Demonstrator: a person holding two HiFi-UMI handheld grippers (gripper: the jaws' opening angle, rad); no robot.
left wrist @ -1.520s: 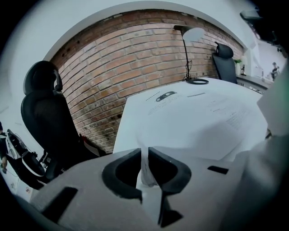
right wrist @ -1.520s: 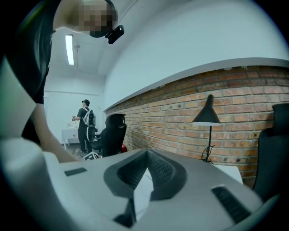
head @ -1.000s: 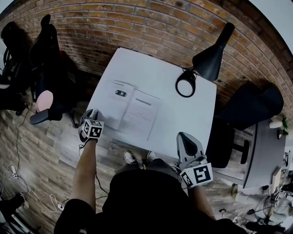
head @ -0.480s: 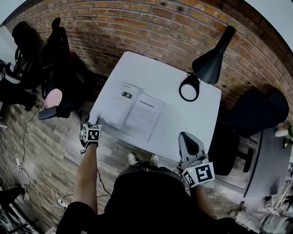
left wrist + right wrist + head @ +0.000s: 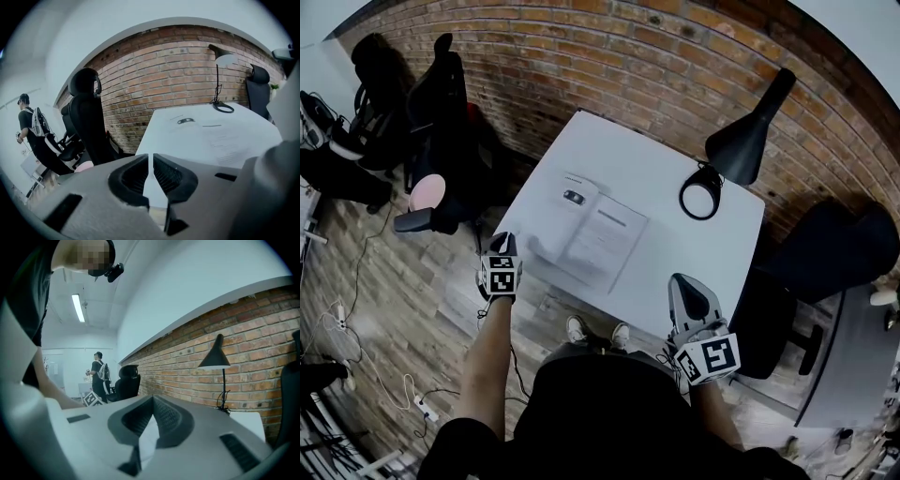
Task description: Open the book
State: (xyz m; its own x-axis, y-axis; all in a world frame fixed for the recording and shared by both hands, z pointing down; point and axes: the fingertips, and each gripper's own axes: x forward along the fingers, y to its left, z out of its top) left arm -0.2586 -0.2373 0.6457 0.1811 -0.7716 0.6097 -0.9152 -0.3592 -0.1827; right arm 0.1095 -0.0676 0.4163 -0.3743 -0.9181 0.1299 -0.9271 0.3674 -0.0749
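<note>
One open book [image 5: 589, 230] and one lamp [image 5: 745, 141] sit on the bench [image 5: 628, 159]. Near it, the left claw [image 5: 504, 244] has just closed, empty; the right claw [image 5: 687, 283] is together, empty.

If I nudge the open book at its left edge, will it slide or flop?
The book looks thin and lies nearly flat, so it is probably light and would likely slide on the smooth white table. Its pages look like plain paper, so a lifted edge would probably bend, not raise the book.
</note>
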